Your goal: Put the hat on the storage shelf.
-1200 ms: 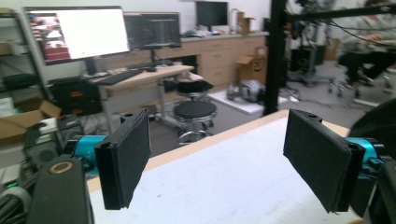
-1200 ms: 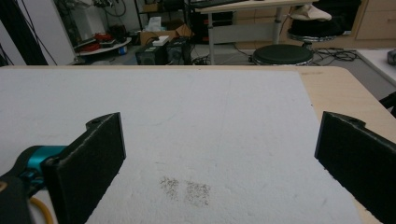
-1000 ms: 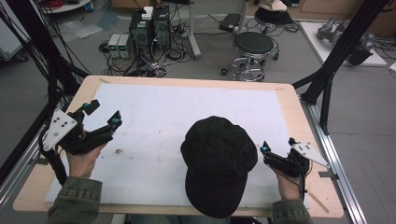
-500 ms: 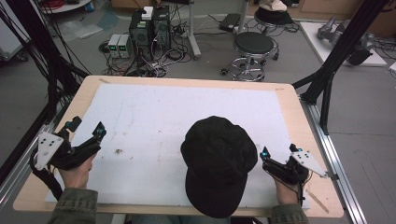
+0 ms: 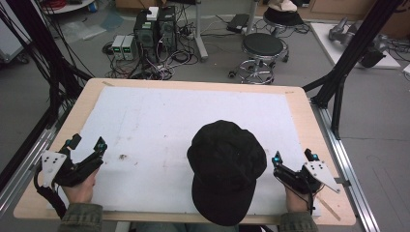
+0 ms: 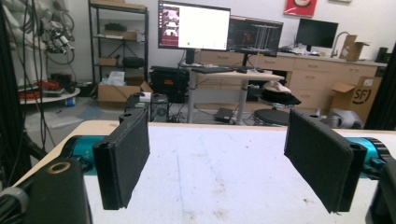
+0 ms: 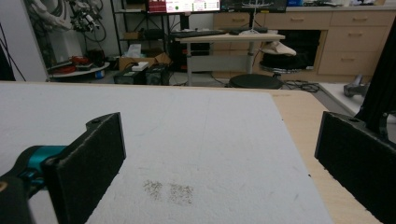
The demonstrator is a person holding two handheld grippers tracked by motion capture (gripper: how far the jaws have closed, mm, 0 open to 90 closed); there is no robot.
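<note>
We've got the left gripper [image 5: 87,143] and right gripper [image 5: 291,157] wide open, holding nothing, parked over the desk's [image 5: 300,104] white mat [image 5: 183,121], so probably next we reach for something.

Your left tool [image 5: 87,147] rests low at the near left of the bench [image 5: 300,104], jaws wide apart, nothing between them. Your right tool [image 5: 292,159] rests at the near right edge, jaws also wide apart and empty.

A cardboard box [image 6: 363,95] reads "SF".
</note>
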